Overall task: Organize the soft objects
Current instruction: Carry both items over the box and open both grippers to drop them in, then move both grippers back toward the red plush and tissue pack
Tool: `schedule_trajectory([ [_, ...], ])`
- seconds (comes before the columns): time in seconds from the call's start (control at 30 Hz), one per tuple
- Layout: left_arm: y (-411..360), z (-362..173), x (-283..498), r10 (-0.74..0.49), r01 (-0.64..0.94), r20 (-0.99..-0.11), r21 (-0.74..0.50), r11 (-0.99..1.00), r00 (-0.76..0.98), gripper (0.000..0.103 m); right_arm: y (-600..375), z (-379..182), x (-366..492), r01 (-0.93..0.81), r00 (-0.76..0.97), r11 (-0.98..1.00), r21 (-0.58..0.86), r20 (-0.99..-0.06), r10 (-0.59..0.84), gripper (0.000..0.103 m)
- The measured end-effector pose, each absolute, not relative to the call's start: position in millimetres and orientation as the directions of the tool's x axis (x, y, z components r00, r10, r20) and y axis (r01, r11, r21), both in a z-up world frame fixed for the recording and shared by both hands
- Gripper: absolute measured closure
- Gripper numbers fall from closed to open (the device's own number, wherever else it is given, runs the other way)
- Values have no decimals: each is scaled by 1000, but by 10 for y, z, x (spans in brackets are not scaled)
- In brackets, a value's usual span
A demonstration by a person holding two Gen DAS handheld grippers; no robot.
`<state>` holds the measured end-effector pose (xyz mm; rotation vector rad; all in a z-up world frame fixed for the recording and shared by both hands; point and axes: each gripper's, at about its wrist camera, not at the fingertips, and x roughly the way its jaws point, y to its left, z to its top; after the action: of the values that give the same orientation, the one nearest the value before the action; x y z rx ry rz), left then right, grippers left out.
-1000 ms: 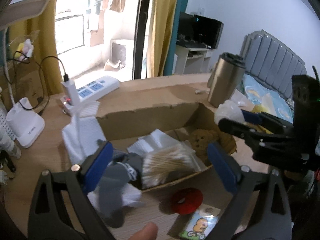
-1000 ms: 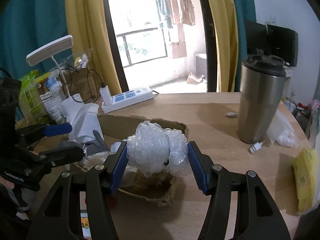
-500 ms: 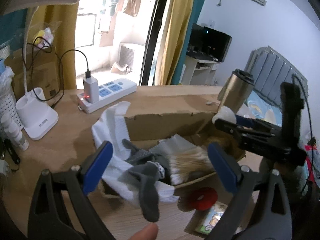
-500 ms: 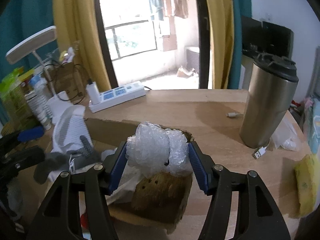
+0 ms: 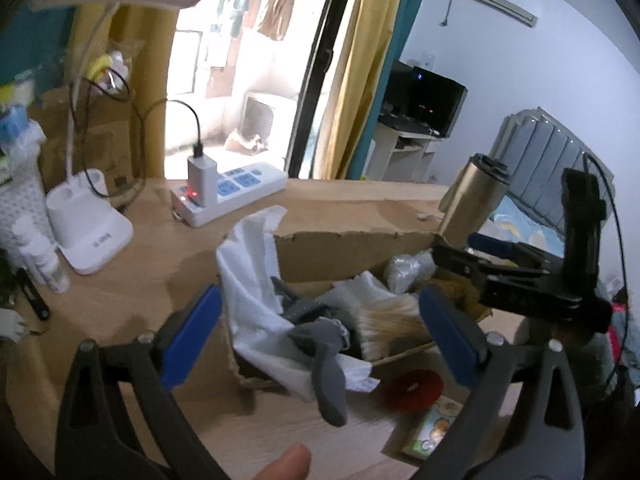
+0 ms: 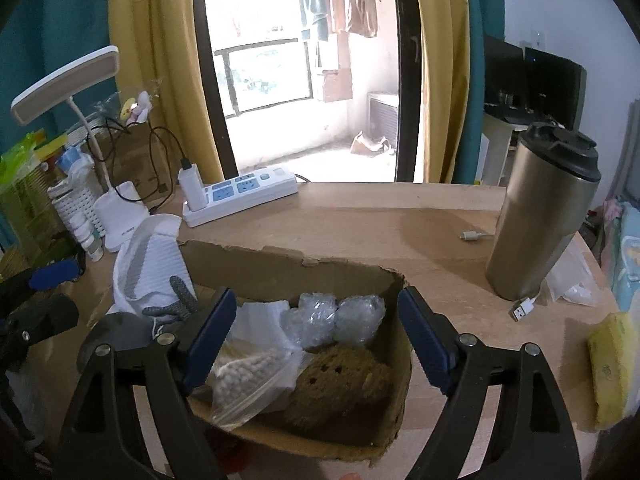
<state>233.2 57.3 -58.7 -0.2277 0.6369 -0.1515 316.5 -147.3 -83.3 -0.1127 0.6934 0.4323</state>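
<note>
Both grippers are spread wide with nothing between their blue pads: the left gripper [image 5: 320, 344] hovers over the near left end of the cardboard box [image 6: 296, 270], and the right gripper [image 6: 318, 340] hovers over its right half.

Going left to right with the box as landmark: far to its left stands a white desk lamp [image 6: 116, 216]; small writing on the lamp's base is too blurred to read. Behind the box's left end lies a white power strip [image 6: 240, 196] with blue sockets, a white charger [image 6: 191, 186] plugged into it.

Draped over the box's left wall is a white and grey sock [image 6: 150, 276], its grey toe [image 5: 328, 376] hanging outside the near edge in the left wrist view. Inside the box, right of the sock, lies a clear bag of cotton swabs [image 6: 248, 376] on folded white tissue [image 6: 260, 320]. Right of that, against the back wall, sits a wad of bubble wrap [image 6: 334, 318], free of both grippers. A brown sponge [image 6: 340, 384] fills the near right corner, just in front of the bubble wrap.

In front of the box lie a red round item [image 5: 414, 390] and a small cartoon-printed packet [image 5: 434, 430]; no words are legible on the packet.

Right of the box stands a steel tumbler [image 6: 540, 216] with a black lid, a loose USB cable [image 6: 524, 306] at its foot. Far right lies a yellow sponge [image 6: 610, 372].
</note>
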Motion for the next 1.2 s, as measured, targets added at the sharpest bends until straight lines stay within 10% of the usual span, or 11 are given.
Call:
schedule_trajectory([
  [1.2,515,-481,1556,-119,13,-573,-185,983,811,3,-1538,-671,2113,-451,690,892,33,-621,372,18],
])
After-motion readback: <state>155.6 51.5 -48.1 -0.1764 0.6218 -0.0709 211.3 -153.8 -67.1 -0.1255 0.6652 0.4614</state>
